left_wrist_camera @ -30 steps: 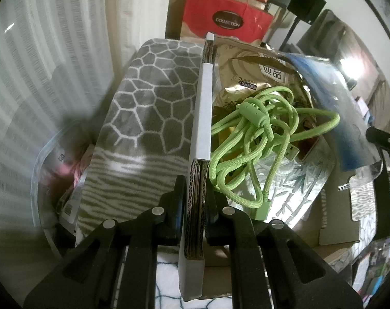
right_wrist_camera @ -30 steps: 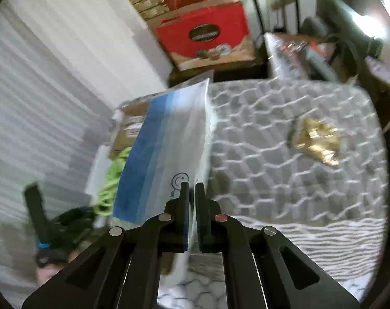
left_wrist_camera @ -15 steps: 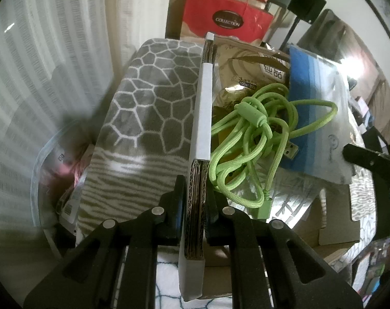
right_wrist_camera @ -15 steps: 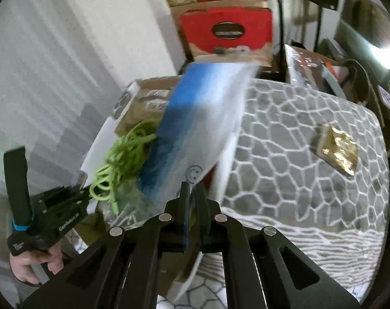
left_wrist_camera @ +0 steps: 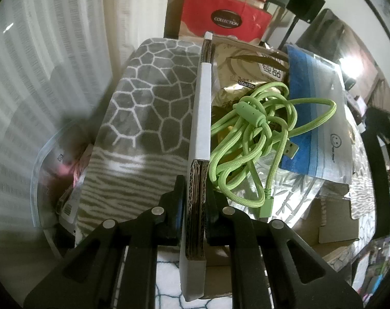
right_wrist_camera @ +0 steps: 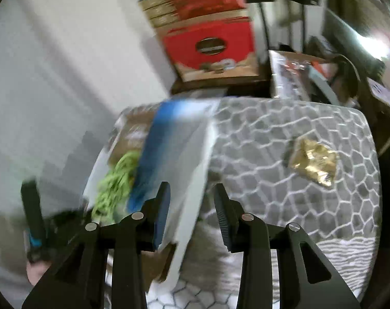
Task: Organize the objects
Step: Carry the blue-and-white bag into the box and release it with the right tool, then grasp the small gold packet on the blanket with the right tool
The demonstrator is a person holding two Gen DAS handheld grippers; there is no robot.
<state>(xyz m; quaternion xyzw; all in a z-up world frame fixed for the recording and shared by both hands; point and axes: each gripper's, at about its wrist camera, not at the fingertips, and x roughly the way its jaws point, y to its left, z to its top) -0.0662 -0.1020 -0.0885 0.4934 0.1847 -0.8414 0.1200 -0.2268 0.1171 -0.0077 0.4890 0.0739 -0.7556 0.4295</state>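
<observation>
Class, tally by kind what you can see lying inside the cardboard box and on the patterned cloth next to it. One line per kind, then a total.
Green cable: 1
Blue and clear plastic bag: 1
Foil packs in the box, gold and silver: 2
Gold wrapper on the cloth: 1
Total: 5

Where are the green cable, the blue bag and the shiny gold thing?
green cable (left_wrist_camera: 256, 139), left wrist view, middle of its tangle
blue bag (left_wrist_camera: 321, 118), left wrist view, its clear front
gold thing (right_wrist_camera: 313, 164), right wrist view, its middle
</observation>
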